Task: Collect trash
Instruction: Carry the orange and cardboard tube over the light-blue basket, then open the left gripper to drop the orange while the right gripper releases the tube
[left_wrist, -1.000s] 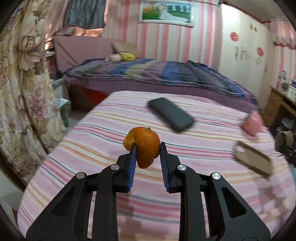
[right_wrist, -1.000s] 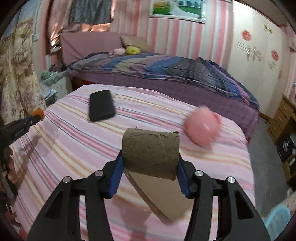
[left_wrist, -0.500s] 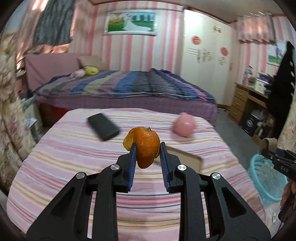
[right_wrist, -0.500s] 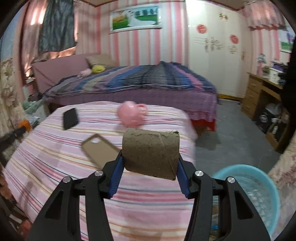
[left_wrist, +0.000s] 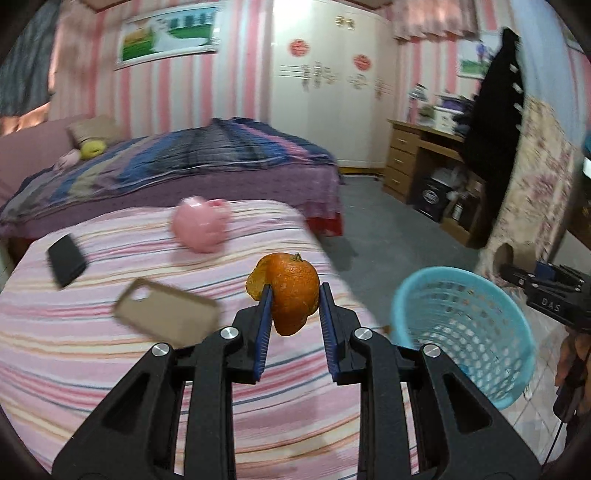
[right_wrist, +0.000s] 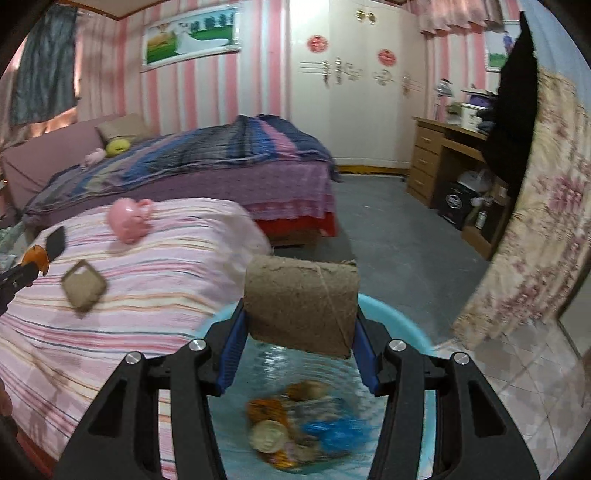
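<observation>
Pinching an orange peel (left_wrist: 293, 291) between its blue-padded fingers, the left gripper (left_wrist: 294, 300) hangs above the striped bed (left_wrist: 110, 350); the light blue trash basket (left_wrist: 465, 332) stands on the floor to the right of the fingers. The right gripper (right_wrist: 299, 325) clamps a cardboard tube (right_wrist: 301, 301) by its ends directly over the basket (right_wrist: 399, 321), where blurred scraps (right_wrist: 291, 424) lie below the fingers. Ahead and left of the left fingers, a tan phone case (left_wrist: 166, 314), a black phone (left_wrist: 66, 260) and a pink piggy bank (left_wrist: 201, 229) rest on the bed.
</observation>
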